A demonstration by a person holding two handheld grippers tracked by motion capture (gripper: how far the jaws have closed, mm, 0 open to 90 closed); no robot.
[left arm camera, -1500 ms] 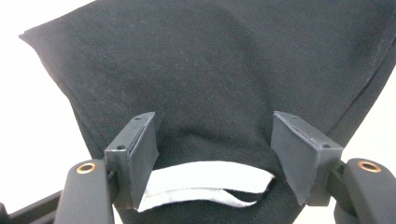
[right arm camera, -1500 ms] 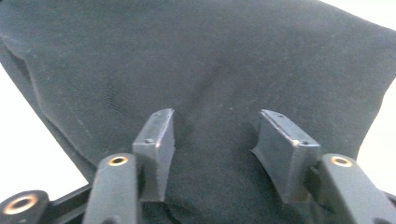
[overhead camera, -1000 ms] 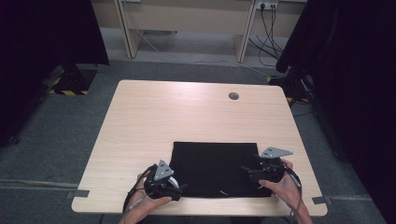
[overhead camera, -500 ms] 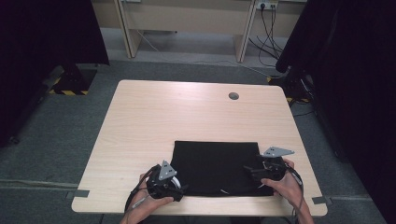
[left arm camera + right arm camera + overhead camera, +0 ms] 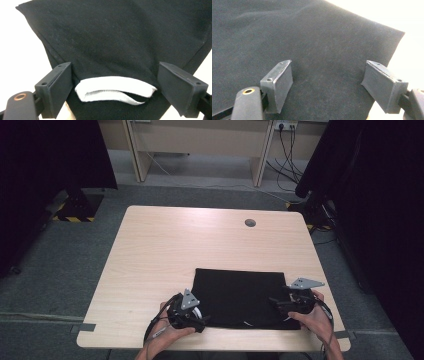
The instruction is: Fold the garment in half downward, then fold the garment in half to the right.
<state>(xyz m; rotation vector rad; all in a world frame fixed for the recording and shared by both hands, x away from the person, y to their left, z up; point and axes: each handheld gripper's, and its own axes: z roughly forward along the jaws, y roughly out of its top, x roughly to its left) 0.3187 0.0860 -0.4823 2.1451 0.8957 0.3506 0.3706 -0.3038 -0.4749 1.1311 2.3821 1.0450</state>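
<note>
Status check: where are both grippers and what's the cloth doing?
Left gripper open, jaws astride a white tab at the near edge of the black cloth. Right gripper open over the cloth's right side. Cloth flat on the table. Nothing in the way.

- High view: the near edge of the black cloth (image 5: 240, 295) is partly covered by the left gripper (image 5: 200, 317) and the right gripper (image 5: 278, 303); whether their tips touch it cannot be told.
- Left gripper view: the cloth (image 5: 120, 40) runs off the top and right edges; the white label (image 5: 112, 91) is too blurred to read.
- Right gripper view: the cloth (image 5: 312, 45) is cut off at the left edge and the top; the bench (image 5: 407, 15) is overexposed.
- Forearms leave the high view at the bottom.
</note>
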